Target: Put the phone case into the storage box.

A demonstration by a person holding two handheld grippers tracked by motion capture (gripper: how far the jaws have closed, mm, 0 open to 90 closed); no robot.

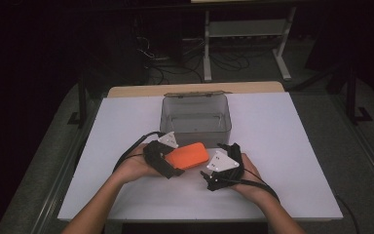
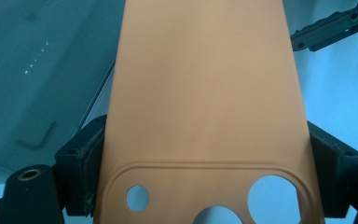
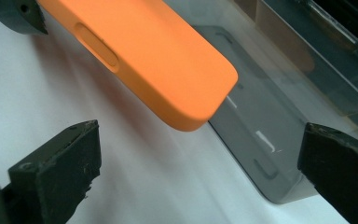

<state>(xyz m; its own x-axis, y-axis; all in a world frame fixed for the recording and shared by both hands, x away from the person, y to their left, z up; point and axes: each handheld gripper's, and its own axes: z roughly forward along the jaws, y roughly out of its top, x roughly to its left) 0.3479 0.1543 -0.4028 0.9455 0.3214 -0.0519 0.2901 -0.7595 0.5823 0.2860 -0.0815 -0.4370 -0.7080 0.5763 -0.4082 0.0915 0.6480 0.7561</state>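
From above, the left gripper (image 1: 175, 165) holds the orange phone case (image 1: 189, 155) over the white bench (image 1: 282, 146), near the grey box (image 1: 196, 114). In the left gripper view, its fingers (image 2: 81, 158) squeeze the case's sides. In the right gripper view, the right gripper (image 3: 196, 168) has its fingers wide apart, holding nothing.

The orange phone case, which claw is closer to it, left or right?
Left. The left claw is shut on the orange phone case, its jaws clamping the camera-cutout end. The right claw sits just off the case's far end, jaws open with nothing between them, not touching it.
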